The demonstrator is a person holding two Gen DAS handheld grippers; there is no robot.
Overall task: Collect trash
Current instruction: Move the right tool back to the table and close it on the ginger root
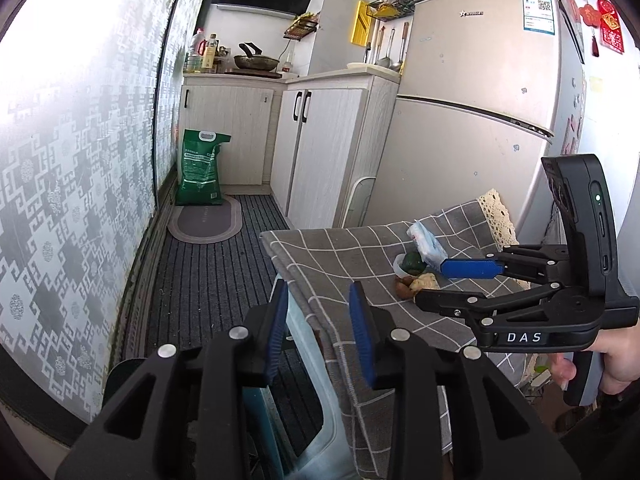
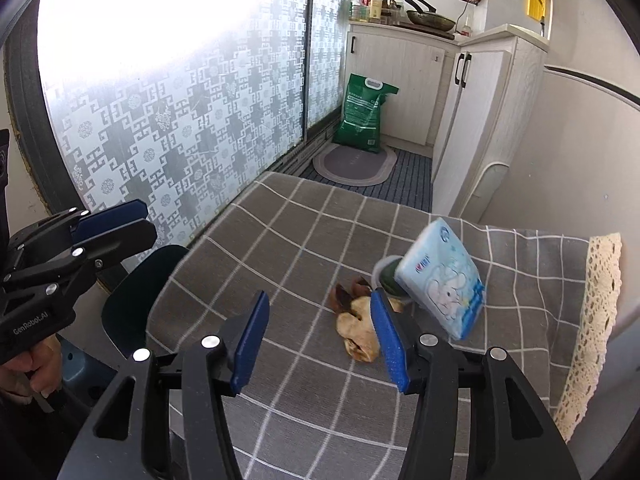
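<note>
Two grippers wait by the table, and the trash lies on the cloth.

The right gripper [image 2: 318, 338] has its blue fingers spread wide and holds nothing; it hangs just above the near side of the table [image 2: 256, 240], which has a grey checked cloth. The fruit peels [image 2: 358, 330] lie on the cloth right in front of it. Just behind them sit a small cup [image 2: 386, 274] and a blue tissue pack [image 2: 442, 280] that leans on it. The left gripper [image 1: 318, 326] is also spread wide and holds nothing, off the table's left edge, over a pale blue bin [image 1: 308, 432].
</note>
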